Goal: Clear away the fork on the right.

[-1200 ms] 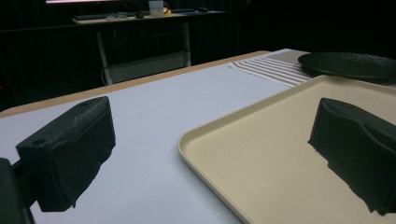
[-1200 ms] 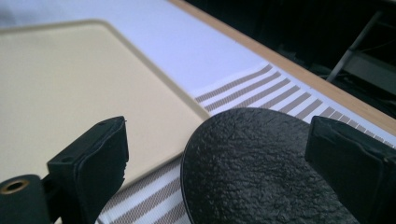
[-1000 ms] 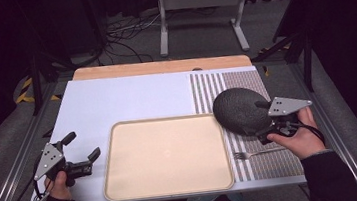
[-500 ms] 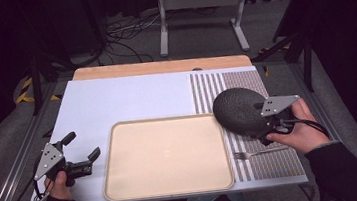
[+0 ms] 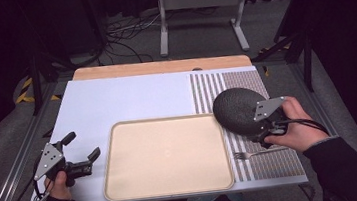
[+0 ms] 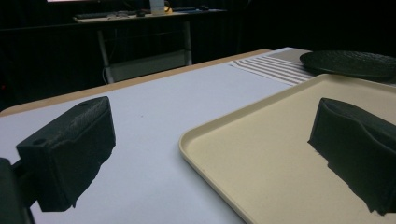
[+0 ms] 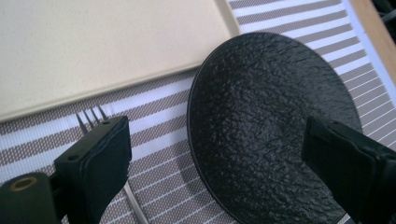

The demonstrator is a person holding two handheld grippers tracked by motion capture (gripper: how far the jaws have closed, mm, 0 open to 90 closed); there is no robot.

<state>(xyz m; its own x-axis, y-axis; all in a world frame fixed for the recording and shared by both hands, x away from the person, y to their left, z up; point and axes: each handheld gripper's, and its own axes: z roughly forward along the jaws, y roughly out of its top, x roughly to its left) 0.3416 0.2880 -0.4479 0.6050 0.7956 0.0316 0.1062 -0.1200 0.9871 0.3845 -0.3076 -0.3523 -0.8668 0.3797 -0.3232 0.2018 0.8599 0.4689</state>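
Observation:
A round black textured plate (image 5: pixel 235 108) lies on the striped placemat (image 5: pixel 230 82) at the right, just past the tray's far right corner. My right gripper (image 5: pixel 263 130) sits over the plate's near right edge. In the right gripper view the right gripper (image 7: pixel 219 163) is open, and the plate (image 7: pixel 266 126) spreads between and beyond its jaws. A silver fork (image 5: pixel 255 154) lies on the mat beside it, and its tines (image 7: pixel 91 116) peek out behind one jaw. My left gripper (image 5: pixel 81 144) is open at the front left, holding nothing. A beige tray (image 5: pixel 167 154) lies empty in the front middle.
The left gripper (image 6: pixel 210 154) points across the tray's rim (image 6: pixel 205 135) toward the plate (image 6: pixel 350 63). A white sheet (image 5: pixel 126 98) covers the table's left and middle. A wooden strip (image 5: pixel 163 66) runs along the far edge, with a metal stand (image 5: pixel 199 8) and cables on the floor beyond.
My right hand and gripper have shifted slightly left, farther over the black plate. The left gripper and the plate have stayed where they were.

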